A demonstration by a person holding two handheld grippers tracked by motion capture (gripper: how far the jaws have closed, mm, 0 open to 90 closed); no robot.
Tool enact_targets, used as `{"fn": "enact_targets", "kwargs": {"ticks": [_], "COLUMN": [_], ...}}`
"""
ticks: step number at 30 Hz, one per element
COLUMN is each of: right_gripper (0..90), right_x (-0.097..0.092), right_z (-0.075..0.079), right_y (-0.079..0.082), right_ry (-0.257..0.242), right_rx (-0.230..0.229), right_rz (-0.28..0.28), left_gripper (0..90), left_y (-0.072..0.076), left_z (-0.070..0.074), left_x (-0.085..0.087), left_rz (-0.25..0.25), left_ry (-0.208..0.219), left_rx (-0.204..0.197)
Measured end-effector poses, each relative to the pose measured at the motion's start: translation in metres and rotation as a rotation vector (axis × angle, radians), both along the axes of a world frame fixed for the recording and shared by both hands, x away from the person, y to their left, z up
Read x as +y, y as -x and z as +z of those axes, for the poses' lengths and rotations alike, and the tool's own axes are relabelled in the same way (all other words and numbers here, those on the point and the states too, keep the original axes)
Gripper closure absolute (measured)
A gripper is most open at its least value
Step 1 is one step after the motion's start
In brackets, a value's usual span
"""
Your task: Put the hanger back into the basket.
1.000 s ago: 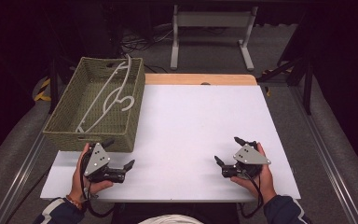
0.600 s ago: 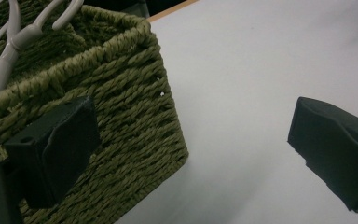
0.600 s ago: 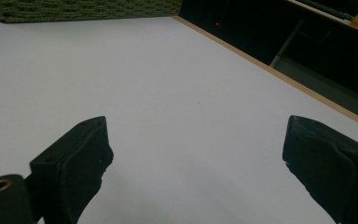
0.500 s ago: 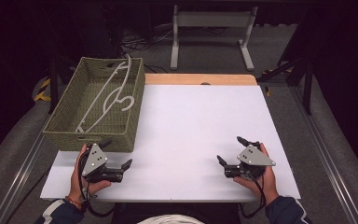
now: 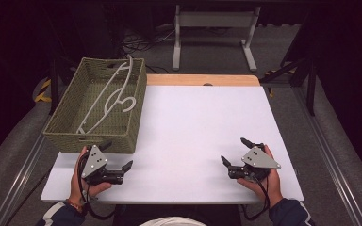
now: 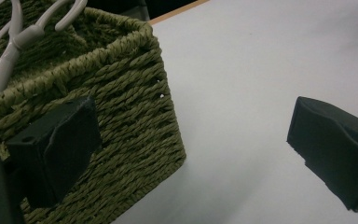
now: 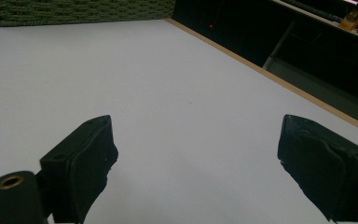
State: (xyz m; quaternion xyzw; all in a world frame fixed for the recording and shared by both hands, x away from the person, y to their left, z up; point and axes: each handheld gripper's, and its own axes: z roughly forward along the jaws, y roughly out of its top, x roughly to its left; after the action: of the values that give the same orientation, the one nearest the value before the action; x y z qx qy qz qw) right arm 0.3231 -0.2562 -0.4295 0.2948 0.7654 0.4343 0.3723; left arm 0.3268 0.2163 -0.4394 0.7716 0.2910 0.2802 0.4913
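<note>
Resting both hands on the broad white counter (image 5: 198, 136), you look to be at the very start, nothing yet grasped. The olive woven rectangular basket (image 5: 99, 106) stands on the counter's far left part; the white plastic clothes hanger (image 5: 108, 96) lies slanted inside it. Your left tool (image 5: 118, 162) sits just beside the basket's near corner, jaws apart and empty; your right tool (image 5: 233, 160) lies well apart from the basket, jaws likewise spread. Next, likely lift the left tool over the basket's rim toward the hanger.
</note>
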Motion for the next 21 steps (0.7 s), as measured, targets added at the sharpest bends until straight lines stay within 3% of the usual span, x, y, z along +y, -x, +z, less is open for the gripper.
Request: {"fn": "enact_targets", "kwargs": {"ticks": [4,18,21], "right_gripper": [13.1,11.8,11.9], "right_x": [-0.0007,-0.0019,-0.0038], "right_z": [0.0066,0.0006,-0.0005], "right_y": [0.0058,0.0003,-0.0014], "right_ry": [-0.018,-0.010,-0.018], "right_rx": [-0.059,-0.011,0.000], "right_rz": [0.007,0.010,0.004], "left_gripper": [3.2,3.2,3.4], "left_y": [-0.0002,-0.0035,-0.0031], "left_z": [0.0001,-0.0041,-0.0039], "left_x": [0.0007,0.0008,0.0020], "left_rz": [-0.001,0.009,0.053], "left_ry": [0.002,-0.011,-0.022], "left_rx": [0.002,0.028,0.035]}}
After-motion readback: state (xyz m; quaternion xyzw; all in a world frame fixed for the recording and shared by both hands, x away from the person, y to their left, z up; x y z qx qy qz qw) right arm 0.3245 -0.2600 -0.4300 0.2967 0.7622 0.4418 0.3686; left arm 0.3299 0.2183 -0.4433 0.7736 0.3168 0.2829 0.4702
